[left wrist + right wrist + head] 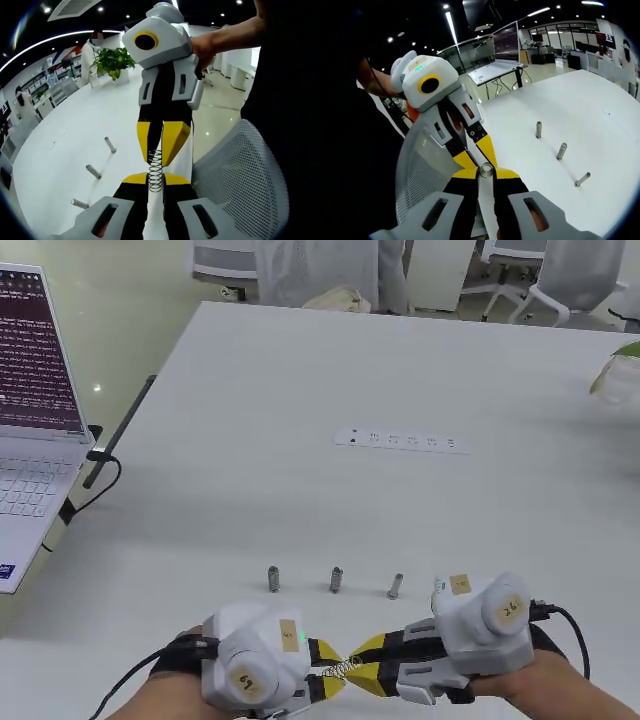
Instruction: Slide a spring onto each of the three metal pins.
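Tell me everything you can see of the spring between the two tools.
The spring is a small, thin coil of bare silvery wire, apparently metal. It hangs in the air, straight between the yellow tips of the left tool and the right tool, each closed on one end. Nothing else touches it.

White table [400,380], open laptop [30,390] to its left, office chairs [575,275] beyond, glossy pale floor [120,300].

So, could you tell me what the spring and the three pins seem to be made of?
The spring looks like thin bare steel wire: silvery, shiny coils. The pins look like grey metal, probably steel, with a dull sheen.
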Motion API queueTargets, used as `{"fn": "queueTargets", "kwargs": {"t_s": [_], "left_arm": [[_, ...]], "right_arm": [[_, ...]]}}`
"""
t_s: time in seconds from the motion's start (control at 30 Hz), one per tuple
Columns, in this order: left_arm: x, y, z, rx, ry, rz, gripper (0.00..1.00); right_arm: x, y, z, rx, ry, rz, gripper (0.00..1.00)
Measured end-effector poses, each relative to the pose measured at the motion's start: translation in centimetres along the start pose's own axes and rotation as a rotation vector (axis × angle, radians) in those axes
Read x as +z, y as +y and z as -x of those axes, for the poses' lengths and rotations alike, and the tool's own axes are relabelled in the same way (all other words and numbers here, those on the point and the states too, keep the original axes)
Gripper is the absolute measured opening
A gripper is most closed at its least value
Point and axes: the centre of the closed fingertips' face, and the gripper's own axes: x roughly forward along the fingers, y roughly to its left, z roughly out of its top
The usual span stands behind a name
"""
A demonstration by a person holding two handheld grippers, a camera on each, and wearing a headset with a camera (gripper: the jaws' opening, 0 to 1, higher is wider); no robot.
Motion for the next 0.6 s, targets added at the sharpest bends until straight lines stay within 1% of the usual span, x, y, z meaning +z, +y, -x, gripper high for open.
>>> {"fn": "queueTargets", "kwargs": {"t_s": [0.17, 0.3, 0.6], "left_arm": [[0.1, -0.1, -0.6, -0.004, -0.006, 0.007, 0.03], [0.1, -0.2, -0.9, -0.009, -0.009, 0.008, 0.03], [-0.4, -0.4, -1.1, -0.015, 0.002, 0.015, 0.04]], "right_arm": [[-0.4, -0.2, 0.2, -0.017, 0.032, 0.029, 0.08], [-0.7, -0.2, 0.3, -0.024, 0.049, 0.037, 0.08], [-0.8, -0.3, 0.4, -0.032, 0.056, 0.036, 0.08]]}}
